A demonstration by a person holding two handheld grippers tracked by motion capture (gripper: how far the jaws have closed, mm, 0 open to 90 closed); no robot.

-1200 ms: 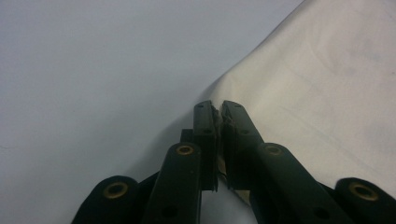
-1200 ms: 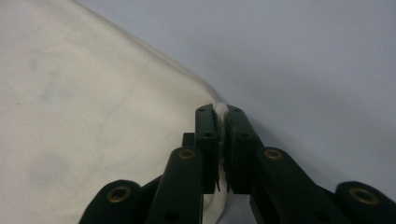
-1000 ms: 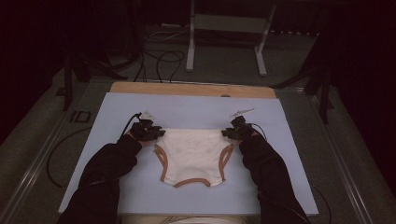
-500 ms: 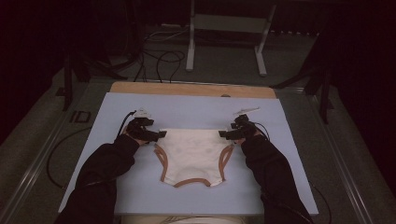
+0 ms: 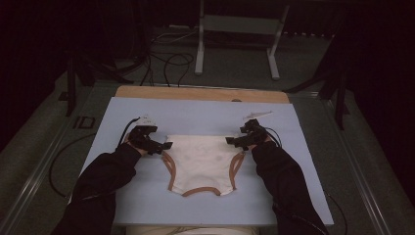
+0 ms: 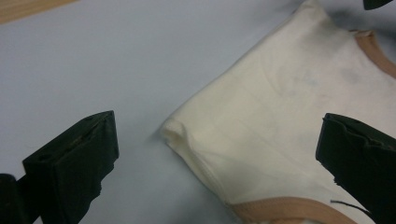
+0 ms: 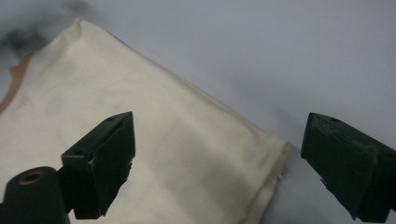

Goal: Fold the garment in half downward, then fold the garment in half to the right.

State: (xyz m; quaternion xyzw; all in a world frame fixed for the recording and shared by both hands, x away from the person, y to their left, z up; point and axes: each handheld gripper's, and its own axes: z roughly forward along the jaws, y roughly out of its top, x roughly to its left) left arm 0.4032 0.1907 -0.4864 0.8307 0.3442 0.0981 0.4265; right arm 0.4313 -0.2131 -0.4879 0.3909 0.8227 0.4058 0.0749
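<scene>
Briefs (image 5: 201, 164): lying flat on the near-middle of the blue bench (image 5: 205, 115).
Left hand-held gripper (image 5: 165, 145): jaws spread, just been opening, standing at the briefs' far-left corner, pinching nothing.
Right hand-held gripper (image 5: 231, 141): jaws spread, just been opening, standing at the far-right corner, pinching nothing.

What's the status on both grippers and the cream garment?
Left gripper and right gripper open, jaws just released. Cream cloth underwear with tan trim flat on pale blue mat. Nothing obstructing.
</scene>
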